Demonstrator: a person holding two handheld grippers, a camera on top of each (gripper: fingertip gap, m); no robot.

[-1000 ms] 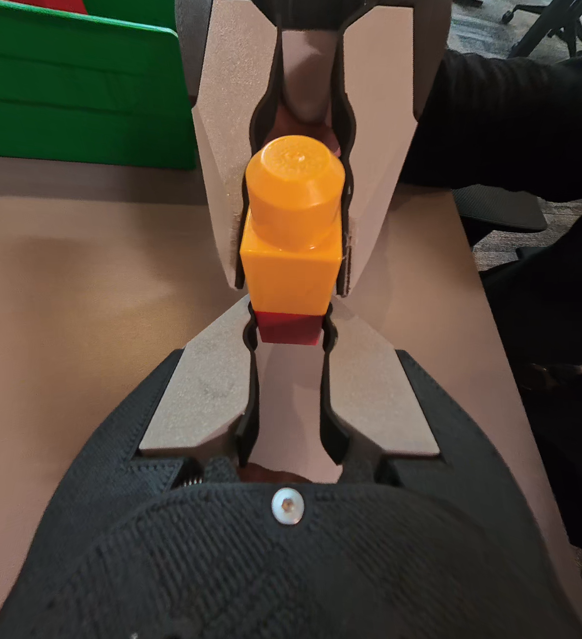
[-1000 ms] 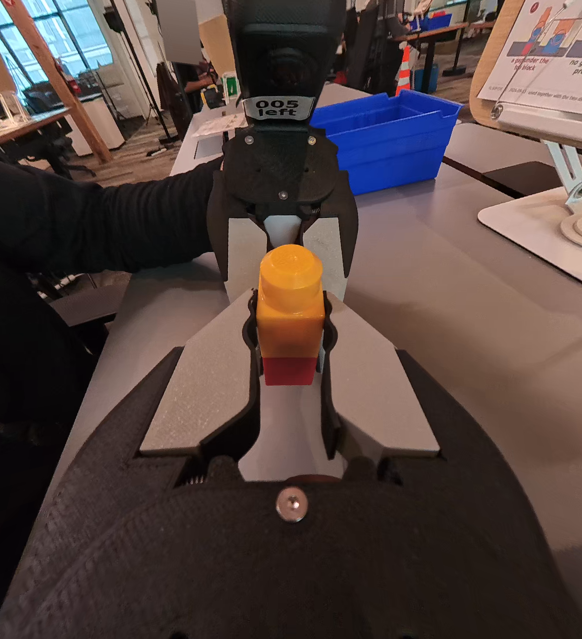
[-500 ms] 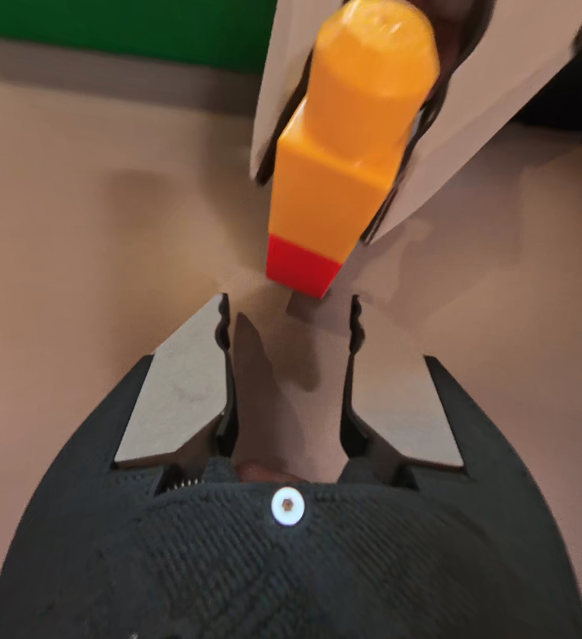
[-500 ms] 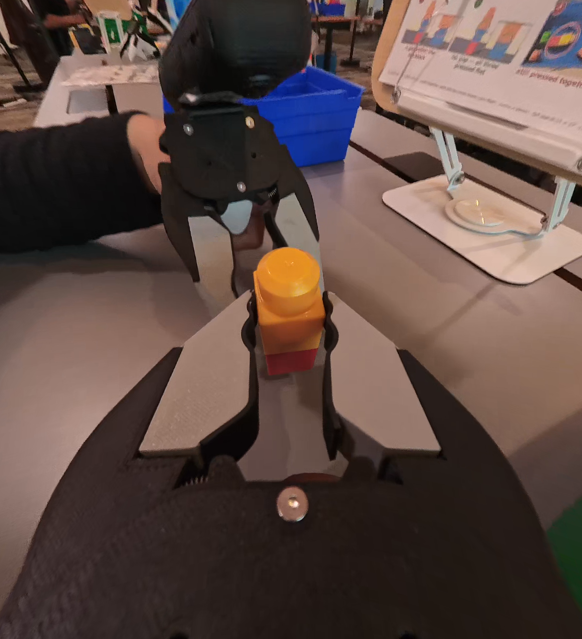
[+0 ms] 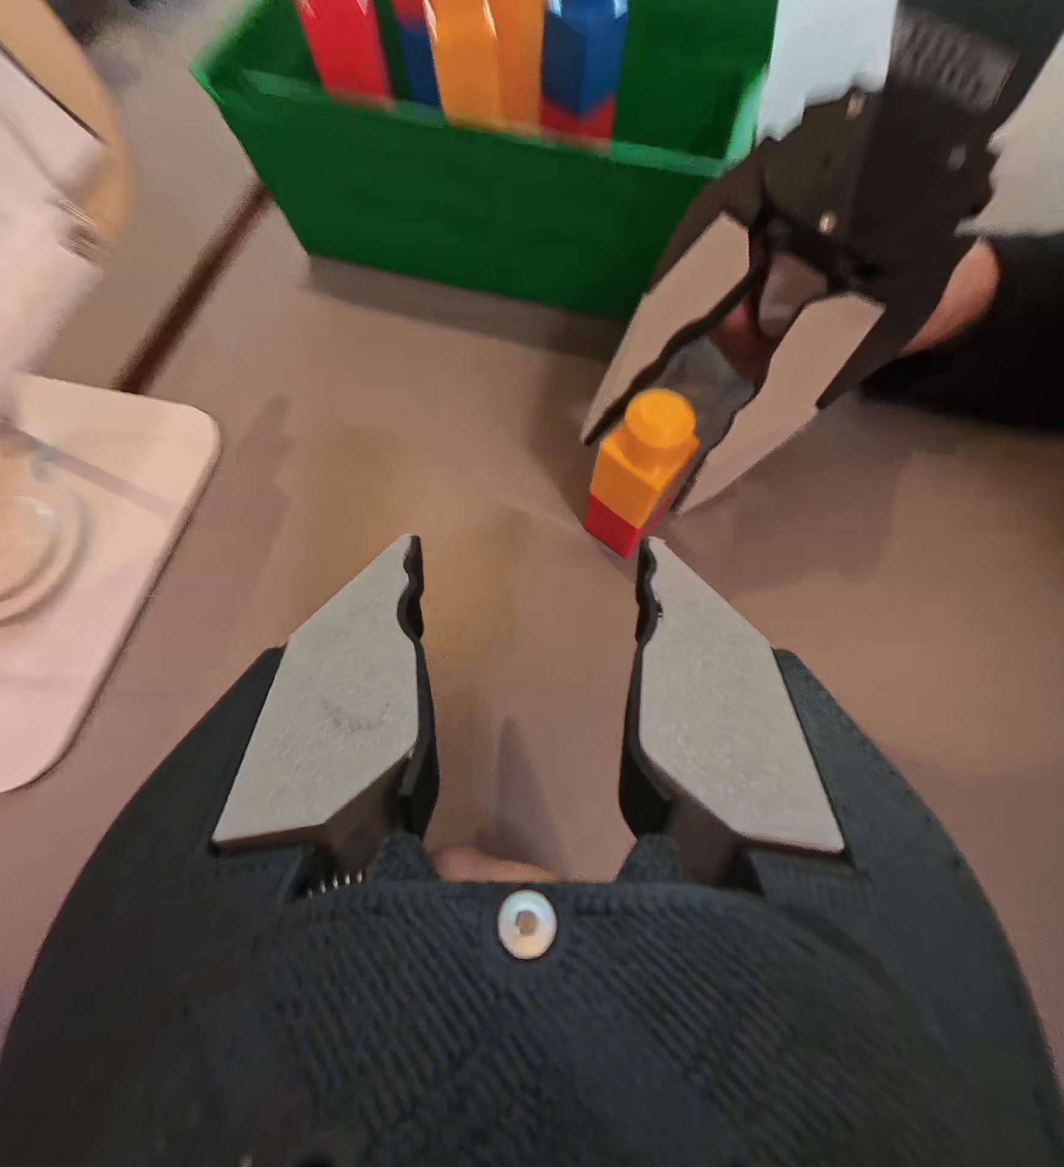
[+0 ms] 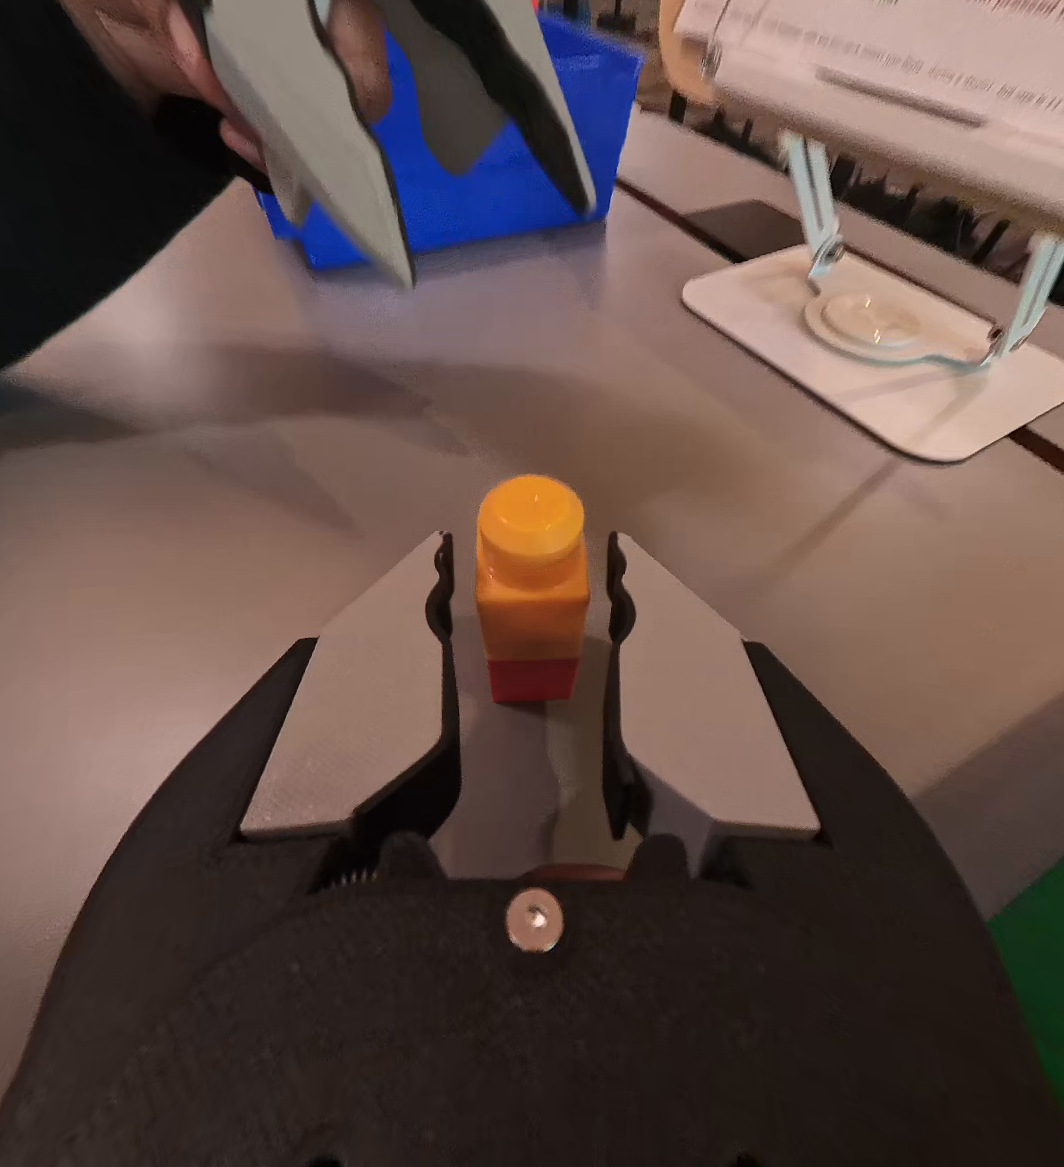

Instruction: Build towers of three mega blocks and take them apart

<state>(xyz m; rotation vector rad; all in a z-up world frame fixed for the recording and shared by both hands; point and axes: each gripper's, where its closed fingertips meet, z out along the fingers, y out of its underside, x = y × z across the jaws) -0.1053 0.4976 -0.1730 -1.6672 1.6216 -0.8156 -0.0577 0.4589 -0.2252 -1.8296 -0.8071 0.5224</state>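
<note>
While the two-block stack [image 6: 532, 606], orange on red, stands upright on the grey table [image 6: 138, 568], it sits between the right gripper [image 6: 529, 556] pads, a gap showing on each side, so nothing is gripped. The left gripper [image 5: 526, 562], wide open and empty, is farther off, with the stack ahead and to its right.

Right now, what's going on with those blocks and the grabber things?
A person is stacking blocks with a grabber in each hand. A small stack, an orange block on a red block, stands on the table. The right grabber is open around it, with gaps on both sides. The left grabber is open with nothing between its fingers. More blocks wait in a green bin.
</note>
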